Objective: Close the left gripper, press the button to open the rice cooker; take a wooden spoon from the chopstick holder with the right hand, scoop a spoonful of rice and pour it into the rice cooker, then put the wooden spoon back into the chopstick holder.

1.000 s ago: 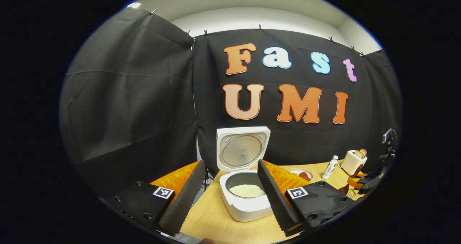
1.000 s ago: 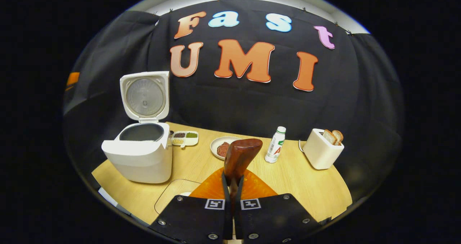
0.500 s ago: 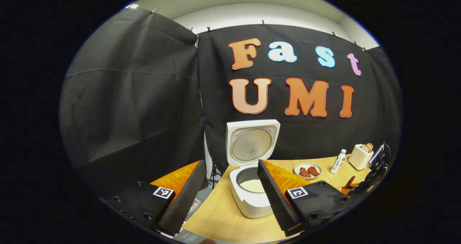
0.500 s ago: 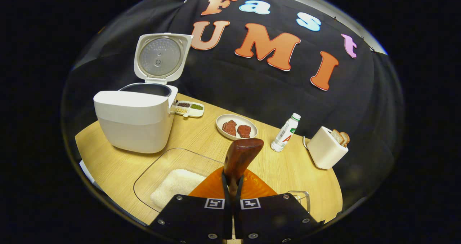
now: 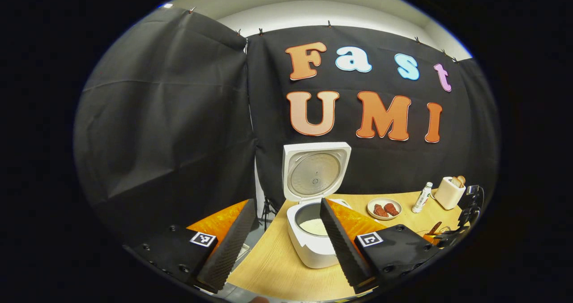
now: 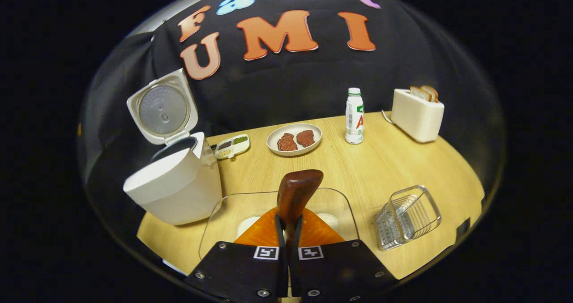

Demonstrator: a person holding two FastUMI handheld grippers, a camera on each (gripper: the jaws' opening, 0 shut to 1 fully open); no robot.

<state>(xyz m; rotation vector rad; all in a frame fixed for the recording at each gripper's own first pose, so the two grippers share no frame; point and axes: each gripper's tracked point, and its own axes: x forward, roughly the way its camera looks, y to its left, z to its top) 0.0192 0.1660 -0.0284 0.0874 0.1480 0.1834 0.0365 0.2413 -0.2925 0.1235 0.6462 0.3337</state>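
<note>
The white rice cooker [image 5: 313,249] stands open on the wooden table, its lid [image 5: 315,171] upright and rice in its pot [image 5: 314,226]. My left gripper [image 5: 286,204] is open with nothing between its fingers, held back from the cooker. My right gripper [image 6: 288,224] is shut on the handle of the dark wooden spoon [image 6: 297,191], whose bowl points up and shows no rice. Below the spoon lies a clear container [image 6: 224,218] with rice in it. The wire chopstick holder [image 6: 407,215] stands to its right. The cooker [image 6: 174,191] is to the left. The right gripper [image 5: 447,236] and spoon also appear far right in the left gripper view.
A plate with meat [image 6: 294,139], a small divided dish [image 6: 230,146], a white bottle [image 6: 354,121] and a toaster with bread [image 6: 417,113] line the back of the table [image 6: 385,168]. The table's left edge [image 5: 250,267] runs just beside the cooker.
The right gripper has swung right and tipped down with the spoon; the rice container now sits under it and the wire holder has come into view. The left gripper has drawn back from the cooker.
</note>
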